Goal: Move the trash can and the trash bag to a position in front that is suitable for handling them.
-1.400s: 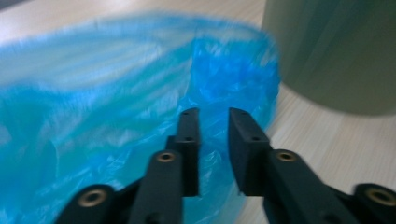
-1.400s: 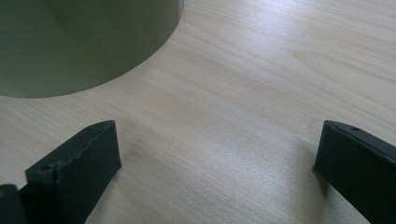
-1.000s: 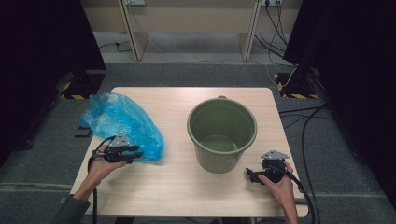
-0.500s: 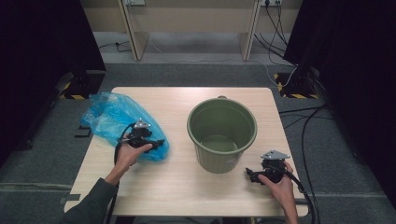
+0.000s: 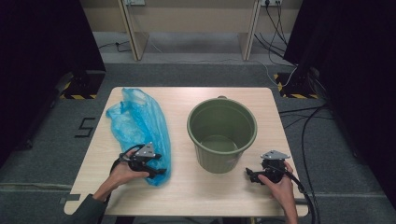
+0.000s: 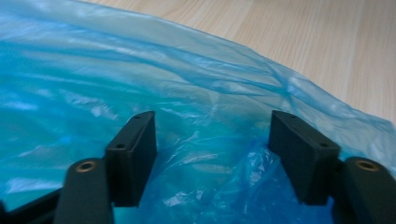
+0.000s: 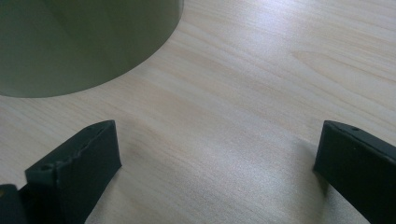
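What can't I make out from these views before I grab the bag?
- Blue plastic bag: its opening, cut off by the left gripper view's edges.
- Green bucket: its far outer wall, hidden by its own rim in the high view.
- Left gripper: whether its fingers touch the film, unclear.

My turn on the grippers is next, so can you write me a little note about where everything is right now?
Left gripper: jaws open and just widened, over the near end of the blue plastic bag; the film lies between the pads, not pinched.
Right gripper: open, holding nothing, low over the bare table beside the green bucket.
The bag lies flat on the table, left of the bucket; the bucket stands upright and looks empty.
Done: left gripper brought to the bag.
Left, probably: pinch the bag, lift it and get it to the bucket.
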`<action>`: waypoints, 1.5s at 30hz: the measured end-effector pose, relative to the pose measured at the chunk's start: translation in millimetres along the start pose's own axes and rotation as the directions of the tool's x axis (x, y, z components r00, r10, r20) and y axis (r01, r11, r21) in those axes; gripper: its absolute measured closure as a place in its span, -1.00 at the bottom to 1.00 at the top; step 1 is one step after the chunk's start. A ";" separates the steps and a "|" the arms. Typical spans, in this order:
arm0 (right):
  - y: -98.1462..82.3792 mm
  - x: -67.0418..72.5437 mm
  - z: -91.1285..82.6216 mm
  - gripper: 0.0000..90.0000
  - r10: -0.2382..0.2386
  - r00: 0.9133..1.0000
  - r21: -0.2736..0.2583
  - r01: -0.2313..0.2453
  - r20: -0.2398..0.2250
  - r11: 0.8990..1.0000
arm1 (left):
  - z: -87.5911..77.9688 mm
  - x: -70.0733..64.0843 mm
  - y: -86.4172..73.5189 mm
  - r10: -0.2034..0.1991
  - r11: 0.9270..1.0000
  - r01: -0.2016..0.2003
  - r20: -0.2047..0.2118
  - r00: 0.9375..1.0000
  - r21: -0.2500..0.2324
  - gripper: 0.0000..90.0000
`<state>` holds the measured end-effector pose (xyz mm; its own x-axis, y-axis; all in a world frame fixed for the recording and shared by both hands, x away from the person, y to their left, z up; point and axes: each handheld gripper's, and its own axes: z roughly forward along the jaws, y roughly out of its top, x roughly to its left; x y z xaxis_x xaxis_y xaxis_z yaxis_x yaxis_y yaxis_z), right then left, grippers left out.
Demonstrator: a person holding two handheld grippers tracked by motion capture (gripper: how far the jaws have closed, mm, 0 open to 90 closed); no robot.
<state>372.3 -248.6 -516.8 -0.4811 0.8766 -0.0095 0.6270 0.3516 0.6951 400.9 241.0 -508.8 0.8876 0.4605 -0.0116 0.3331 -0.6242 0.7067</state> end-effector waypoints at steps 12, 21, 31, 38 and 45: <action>-0.6 2.7 -1.1 -0.89 0.029 0.999 -0.011 -0.029 0.016 1.000 | -30.5 -2.2 11.8 -0.189 0.966 0.158 -0.139 0.972 -0.206 -0.64; 9.6 16.9 -17.2 -0.66 0.017 1.000 -0.064 -0.016 0.012 0.998 | -11.8 -5.7 41.3 -0.240 0.948 0.190 -0.180 0.954 -0.257 -0.64; 26.2 25.0 -15.2 -0.64 0.028 1.000 -0.096 -0.026 0.011 0.995 | 11.5 -14.2 80.1 -0.216 0.946 0.171 -0.141 0.966 -0.277 -0.64; 39.4 28.5 -6.9 -0.64 -0.004 1.000 -0.087 0.005 0.015 0.996 | 21.6 -8.4 80.5 -0.232 0.944 0.189 -0.139 0.963 -0.270 -0.64; 52.3 27.8 10.3 -0.64 -0.020 1.000 -0.069 0.021 0.008 0.997 | 31.0 1.0 82.9 -0.248 0.939 0.198 -0.155 0.956 -0.281 -0.61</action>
<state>398.0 -202.5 -488.1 -0.4887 0.8720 -0.0295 0.5731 0.3463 0.7427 439.2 170.1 -472.2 0.7170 0.6928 -0.0770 0.3992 -0.3176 0.8601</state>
